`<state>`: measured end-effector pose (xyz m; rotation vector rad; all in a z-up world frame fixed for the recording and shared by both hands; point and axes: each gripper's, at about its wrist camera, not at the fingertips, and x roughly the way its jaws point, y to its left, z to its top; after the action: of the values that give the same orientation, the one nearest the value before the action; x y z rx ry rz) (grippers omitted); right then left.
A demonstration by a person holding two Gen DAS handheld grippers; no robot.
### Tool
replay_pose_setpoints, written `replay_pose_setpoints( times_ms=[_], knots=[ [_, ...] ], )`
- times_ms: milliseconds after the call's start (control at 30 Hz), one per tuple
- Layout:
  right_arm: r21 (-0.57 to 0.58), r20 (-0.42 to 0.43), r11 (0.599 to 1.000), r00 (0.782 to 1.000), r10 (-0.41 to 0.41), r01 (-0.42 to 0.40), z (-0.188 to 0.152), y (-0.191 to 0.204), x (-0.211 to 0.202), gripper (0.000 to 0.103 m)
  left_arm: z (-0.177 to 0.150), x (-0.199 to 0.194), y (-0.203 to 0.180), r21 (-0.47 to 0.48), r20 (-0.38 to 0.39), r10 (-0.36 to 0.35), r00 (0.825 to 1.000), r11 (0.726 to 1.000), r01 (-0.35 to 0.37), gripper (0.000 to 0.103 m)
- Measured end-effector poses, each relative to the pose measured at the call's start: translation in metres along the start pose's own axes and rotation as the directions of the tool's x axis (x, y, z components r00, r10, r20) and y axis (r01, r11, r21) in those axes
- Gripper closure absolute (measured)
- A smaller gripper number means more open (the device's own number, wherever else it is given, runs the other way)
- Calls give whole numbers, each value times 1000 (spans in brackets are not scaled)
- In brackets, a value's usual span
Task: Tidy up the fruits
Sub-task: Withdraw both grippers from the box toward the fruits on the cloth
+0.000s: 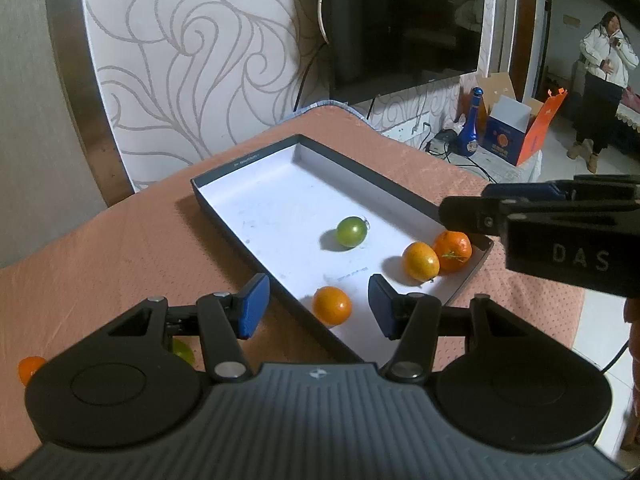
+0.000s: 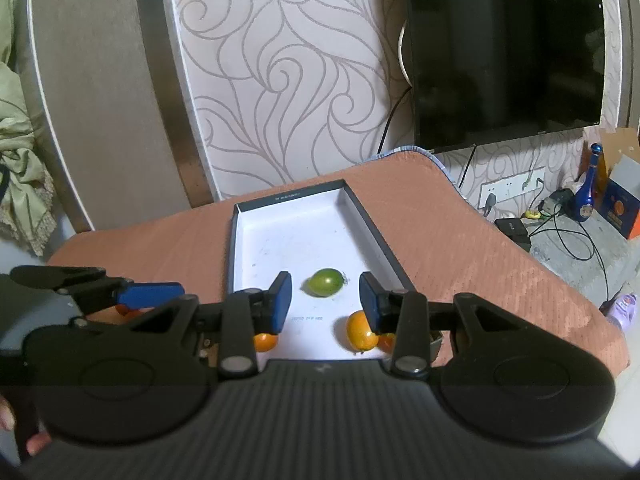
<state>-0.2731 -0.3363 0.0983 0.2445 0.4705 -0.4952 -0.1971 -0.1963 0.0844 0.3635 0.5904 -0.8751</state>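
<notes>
Shallow dark-rimmed white cardboard tray (image 1: 248, 160) set on the orange-clothed bench (image 1: 120, 248), one green fruit (image 1: 351, 231) and three orange fruits (image 1: 420, 261) lying inside, left tool (image 1: 318, 307) spread and empty, right tool (image 2: 325, 302) likewise spread, two more fruits (image 1: 183, 350) half hidden behind the left tool.

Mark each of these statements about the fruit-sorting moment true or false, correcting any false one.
1. The box lid holds four fruits. True.
2. The green fruit lies on the cloth outside the lid. False: it lies inside the lid.
3. The left gripper is open and holds nothing. True.
4. The right gripper is clamped on an orange. False: it is open and empty.
5. The mandarin sits beside the orange fruit. True.
</notes>
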Motion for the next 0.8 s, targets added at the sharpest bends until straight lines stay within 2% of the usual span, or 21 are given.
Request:
replay_pose_setpoints(
  times_ms=[533,800],
  knots=[
    [13,-2,1000,1000,-5,5,-11,26,-12,63,-18,-22,41,-105,3,93,996,990,-92,42],
    [-17,-10,1000,1000,23,-24,-15,46,-14,63,-32,-37,58,-143,5,128,992,982,-126,42]
  ],
)
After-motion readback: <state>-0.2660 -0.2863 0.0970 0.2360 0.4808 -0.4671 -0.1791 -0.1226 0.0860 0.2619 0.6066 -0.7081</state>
